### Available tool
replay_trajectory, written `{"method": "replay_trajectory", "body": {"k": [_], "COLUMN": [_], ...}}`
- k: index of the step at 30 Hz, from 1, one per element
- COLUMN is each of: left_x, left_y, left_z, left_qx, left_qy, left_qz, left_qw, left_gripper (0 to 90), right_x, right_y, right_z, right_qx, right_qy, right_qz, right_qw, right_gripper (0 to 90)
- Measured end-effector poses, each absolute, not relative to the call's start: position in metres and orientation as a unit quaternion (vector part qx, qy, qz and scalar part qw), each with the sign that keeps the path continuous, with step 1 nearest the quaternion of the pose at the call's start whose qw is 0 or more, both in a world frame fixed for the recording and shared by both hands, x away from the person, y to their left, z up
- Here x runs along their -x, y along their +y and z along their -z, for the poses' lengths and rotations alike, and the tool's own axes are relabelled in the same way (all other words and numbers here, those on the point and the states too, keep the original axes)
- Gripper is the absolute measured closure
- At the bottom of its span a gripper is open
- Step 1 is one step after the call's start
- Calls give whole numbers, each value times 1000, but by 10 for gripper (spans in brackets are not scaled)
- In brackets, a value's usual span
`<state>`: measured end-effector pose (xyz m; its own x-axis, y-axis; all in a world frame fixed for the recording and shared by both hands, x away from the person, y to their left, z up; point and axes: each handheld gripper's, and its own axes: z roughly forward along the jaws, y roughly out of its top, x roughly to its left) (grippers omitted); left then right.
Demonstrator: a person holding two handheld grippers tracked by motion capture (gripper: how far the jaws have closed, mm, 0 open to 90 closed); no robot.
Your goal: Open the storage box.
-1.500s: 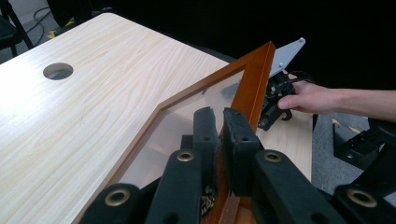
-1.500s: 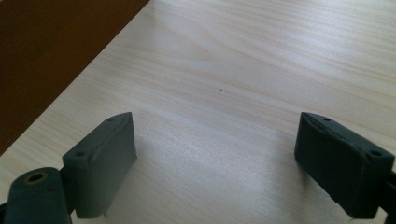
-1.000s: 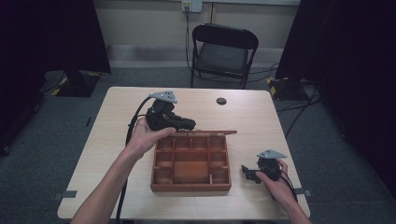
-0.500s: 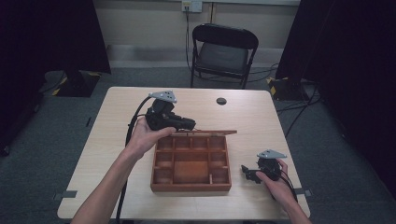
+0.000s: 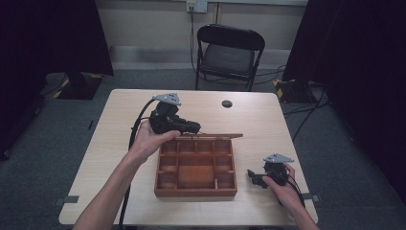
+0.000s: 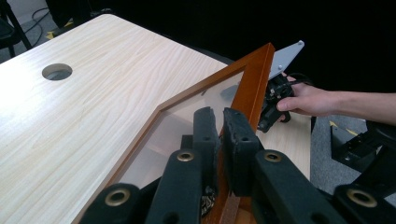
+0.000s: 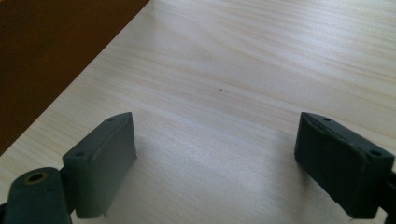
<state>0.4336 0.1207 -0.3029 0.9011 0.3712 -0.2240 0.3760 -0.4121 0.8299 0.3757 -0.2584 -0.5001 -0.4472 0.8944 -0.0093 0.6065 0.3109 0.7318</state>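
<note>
We see a pale, light-grained wooden counter (image 5: pixel 119 143) with a smooth, matt laminate look. On it sits a reddish-brown compartmented wooden box (image 5: pixel 196 191), its varnish faintly glossy. Its hinged wooden-framed lid (image 6: pixel 252 84) carries a clear, shiny pane. The left black hand-held gripper (image 6: pixel 223 140) has matt, rubbery pads (image 6: pixel 205 135) and brass-coloured metal rivets. The right black hand-held gripper (image 7: pixel 215 163) shows dull, slightly rough pads (image 7: pixel 105 161).
</note>
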Motion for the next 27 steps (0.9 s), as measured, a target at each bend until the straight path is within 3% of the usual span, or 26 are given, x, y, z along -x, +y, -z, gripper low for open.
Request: {"method": "replay_trajectory", "body": {"k": [27], "left_x": [-434], "left_y": [120], "left_z": [303], "left_qx": [-840], "left_qy": [223], "left_qz": [2], "left_qw": [494], "left_gripper": [843], "right_x": [-376], "right_y": [-258], "right_z": [500], "right_qx": [-481], "right_qy": [781], "right_qz": [-337], "right_qw": [214], "right_gripper": [122]}}
